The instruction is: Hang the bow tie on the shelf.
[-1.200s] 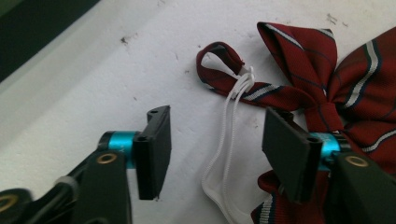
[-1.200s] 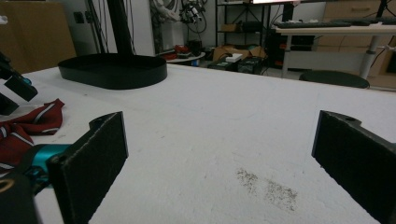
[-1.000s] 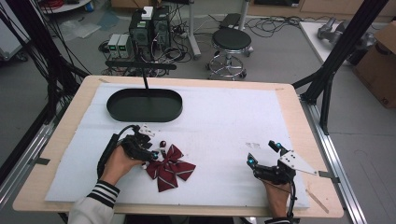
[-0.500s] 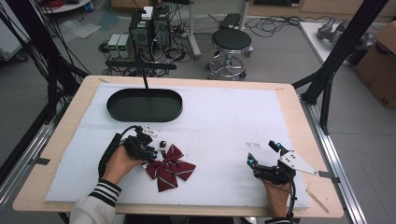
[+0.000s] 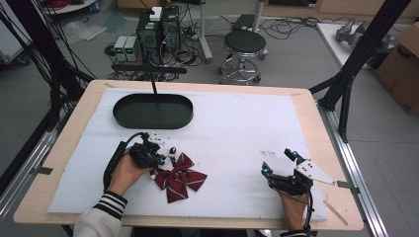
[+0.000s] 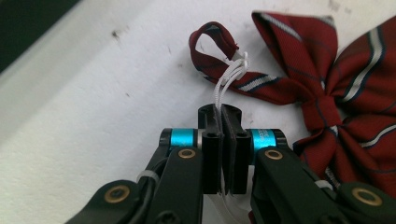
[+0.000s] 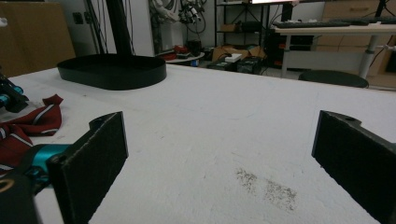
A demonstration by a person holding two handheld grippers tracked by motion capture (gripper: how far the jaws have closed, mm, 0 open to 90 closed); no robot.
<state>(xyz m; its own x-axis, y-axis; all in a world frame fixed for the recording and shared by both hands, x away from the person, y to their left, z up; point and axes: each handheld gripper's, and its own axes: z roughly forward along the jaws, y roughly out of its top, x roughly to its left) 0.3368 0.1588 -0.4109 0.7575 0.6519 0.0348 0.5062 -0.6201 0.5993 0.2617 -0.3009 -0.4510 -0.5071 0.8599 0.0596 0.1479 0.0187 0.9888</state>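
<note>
White foam mat covers the wooden table, lab clutter and a stool behind it. Left gripper has its jaws pinched tight on the white elastic cord of the bow tie; in the left gripper view the cord runs from between the pads up to the small maroon strap loop, with the striped bow itself off to the right of the jaws. On the table the bow tie lies flat at the near-left, just right of and touching the left gripper's tip, wings spread roughly left-right, tails pointing toward the person. Key relation: black oval tray sits straight ahead of the left gripper, farther up the table, near but not touching the bow; its long axis runs left-right, so it presents a wide side to a forward carry. Tray looks empty. Left hand is clearly the nearer one to both bow and tray. Right gripper rests well apart at the near-right, jaws spread wide with nothing between them. My read: lift by the cord and the bow will dangle, so it needs clearance over the tray rim.
</note>
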